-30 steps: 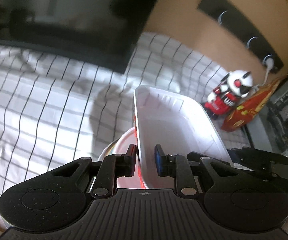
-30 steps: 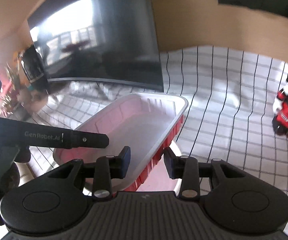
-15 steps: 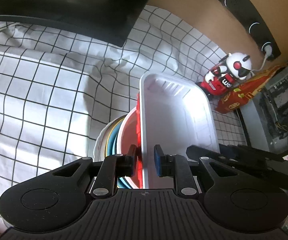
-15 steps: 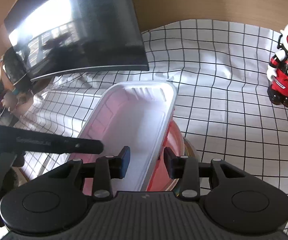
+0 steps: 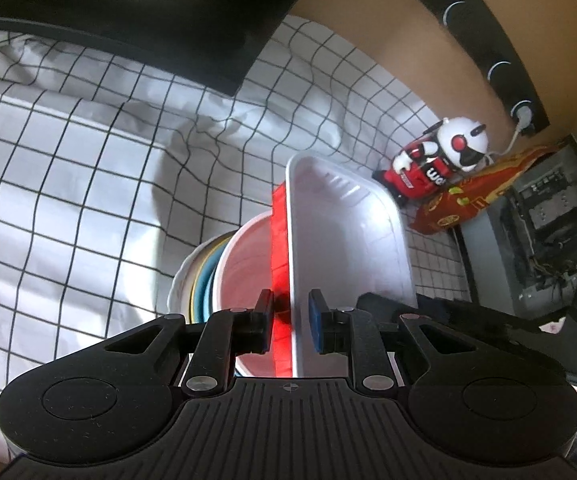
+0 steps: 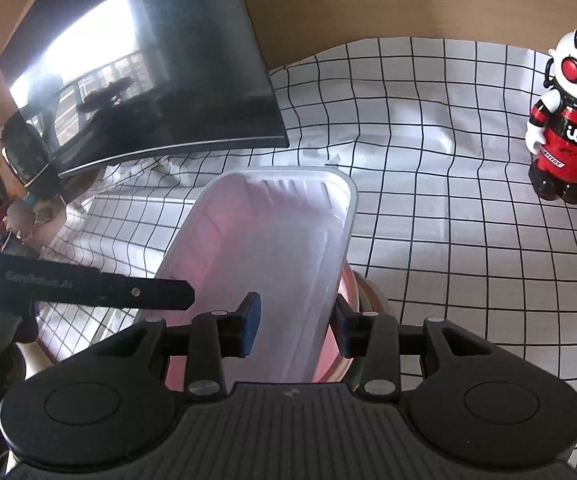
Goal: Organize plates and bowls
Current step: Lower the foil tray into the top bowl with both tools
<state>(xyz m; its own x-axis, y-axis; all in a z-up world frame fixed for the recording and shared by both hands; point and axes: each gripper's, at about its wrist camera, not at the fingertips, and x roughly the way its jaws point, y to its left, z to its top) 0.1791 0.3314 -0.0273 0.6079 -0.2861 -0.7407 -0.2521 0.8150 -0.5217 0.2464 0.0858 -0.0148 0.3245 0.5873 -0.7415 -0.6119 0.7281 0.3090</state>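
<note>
The left gripper is angled downward, its jaws closed on the long side wall of the rectangular tray, one pad outside and one inside. The right gripper is likewise pitched downward and is clamped across the opposite wall, with its fingers set apart.
</note>
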